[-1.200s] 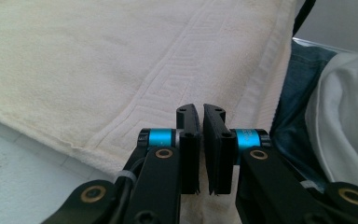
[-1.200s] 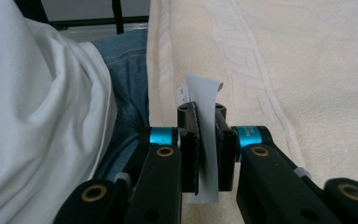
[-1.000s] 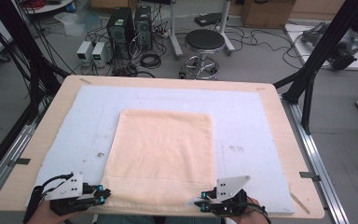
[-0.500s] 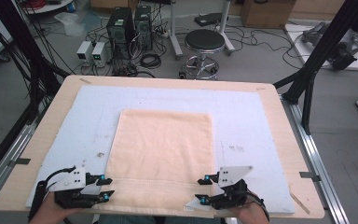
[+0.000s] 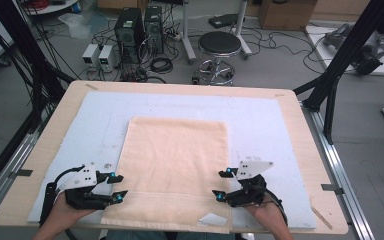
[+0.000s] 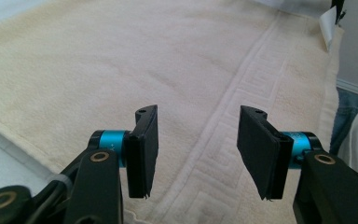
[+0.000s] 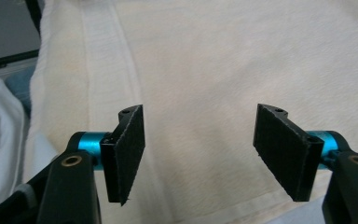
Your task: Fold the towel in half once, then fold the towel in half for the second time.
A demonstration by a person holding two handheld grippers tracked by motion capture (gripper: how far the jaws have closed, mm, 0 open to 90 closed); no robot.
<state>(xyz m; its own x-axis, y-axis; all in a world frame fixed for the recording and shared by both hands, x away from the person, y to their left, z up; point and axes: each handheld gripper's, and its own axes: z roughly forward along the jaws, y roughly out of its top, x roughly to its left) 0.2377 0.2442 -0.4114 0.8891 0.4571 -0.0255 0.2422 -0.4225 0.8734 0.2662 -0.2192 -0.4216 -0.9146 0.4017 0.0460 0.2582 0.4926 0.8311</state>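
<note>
A cream towel lies flat on the pale blue mat, its woven band along the near edge and a white tag at the near right corner. My left gripper hovers at the towel's near left edge, pointing right. Its jaws have just been opening and stand apart with only the flat towel below them. My right gripper sits at the near right edge, pointing left. Its jaws have also just been opening, and nothing is between them above the towel.
The mat covers a wooden table with metal rails along both sides. Beyond the far edge stand a black stool, computer cases and loose cables. Black frame posts rise at the right and left.
Both grippers were shut at the towel's near corners. They have since opened and shifted a little away from the near edge. The towel lies flat as before.
</note>
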